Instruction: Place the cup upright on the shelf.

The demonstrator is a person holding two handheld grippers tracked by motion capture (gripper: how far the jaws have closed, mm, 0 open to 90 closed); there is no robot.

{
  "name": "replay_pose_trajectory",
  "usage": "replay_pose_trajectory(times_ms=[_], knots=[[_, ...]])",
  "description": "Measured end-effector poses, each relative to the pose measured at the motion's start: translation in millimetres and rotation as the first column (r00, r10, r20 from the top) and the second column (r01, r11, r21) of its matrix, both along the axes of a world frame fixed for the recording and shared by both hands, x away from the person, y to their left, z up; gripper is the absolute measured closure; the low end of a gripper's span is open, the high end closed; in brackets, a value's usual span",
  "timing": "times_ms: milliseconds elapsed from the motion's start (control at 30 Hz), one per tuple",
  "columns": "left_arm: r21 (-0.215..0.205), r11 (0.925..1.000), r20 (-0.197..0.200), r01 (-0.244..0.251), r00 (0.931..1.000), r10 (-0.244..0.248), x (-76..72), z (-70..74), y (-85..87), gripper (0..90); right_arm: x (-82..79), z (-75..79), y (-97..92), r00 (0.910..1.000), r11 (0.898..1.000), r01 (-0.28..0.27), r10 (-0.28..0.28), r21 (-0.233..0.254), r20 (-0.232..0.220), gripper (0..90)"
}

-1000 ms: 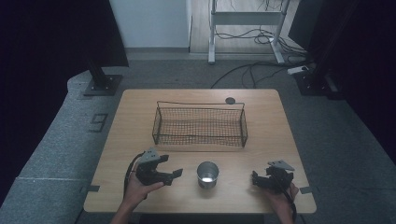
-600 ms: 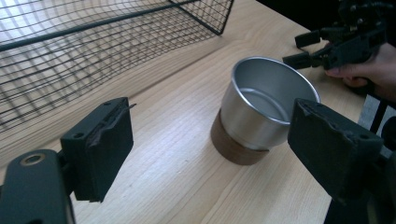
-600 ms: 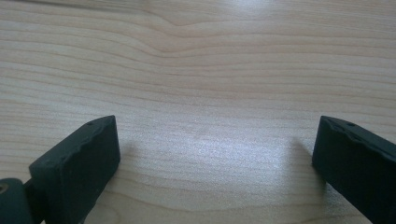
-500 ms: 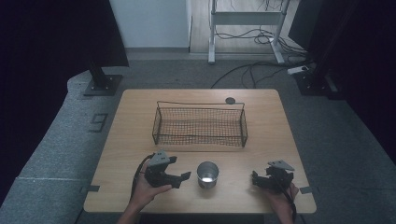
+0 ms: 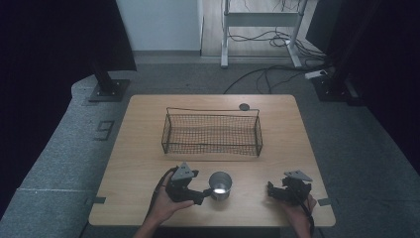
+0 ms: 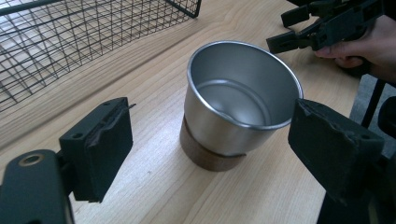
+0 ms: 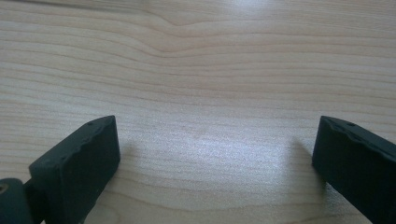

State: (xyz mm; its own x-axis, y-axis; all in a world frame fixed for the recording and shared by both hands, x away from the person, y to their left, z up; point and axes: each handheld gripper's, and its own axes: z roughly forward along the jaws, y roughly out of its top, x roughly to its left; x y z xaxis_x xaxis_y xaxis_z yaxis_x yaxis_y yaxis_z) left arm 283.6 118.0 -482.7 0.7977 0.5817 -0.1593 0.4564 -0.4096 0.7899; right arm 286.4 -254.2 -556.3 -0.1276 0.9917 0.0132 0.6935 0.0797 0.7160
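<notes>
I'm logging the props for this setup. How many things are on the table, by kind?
Metal cup: 1
Wire basket: 1
Small dark round disc: 1
Handheld grippers: 2, left gripper and right gripper
Total: 5

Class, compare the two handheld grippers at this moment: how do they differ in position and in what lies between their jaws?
The left gripper reaches toward the metal cup, whose body sits between its spread jaws without being clamped; the right gripper has bare table between its jaws. The left gripper lies beside the cup; the right one is off near the table's right edge. Both are open and hand-held.
</notes>
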Motion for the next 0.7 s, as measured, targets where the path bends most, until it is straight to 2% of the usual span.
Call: replay_pose_trajectory(times_ms=[300, 700], knots=[[0.009, 0.9999, 0.002, 0.007, 1.0000, -0.007, 2.0, -2.6, -17.0, 12.0, 0.0, 0.0, 0.0, 1.0000, 1.000, 0.000, 0.000, 0.000, 0.000, 0.8], [0.020, 0.9991, -0.014, 0.037, 0.9992, -0.037, 3.3, -9.0, -34.9, 8.9, 0.0, 0.0, 0.0, 1.0000, 1.000, 0.000, 0.000, 0.000, 0.000, 0.8]])
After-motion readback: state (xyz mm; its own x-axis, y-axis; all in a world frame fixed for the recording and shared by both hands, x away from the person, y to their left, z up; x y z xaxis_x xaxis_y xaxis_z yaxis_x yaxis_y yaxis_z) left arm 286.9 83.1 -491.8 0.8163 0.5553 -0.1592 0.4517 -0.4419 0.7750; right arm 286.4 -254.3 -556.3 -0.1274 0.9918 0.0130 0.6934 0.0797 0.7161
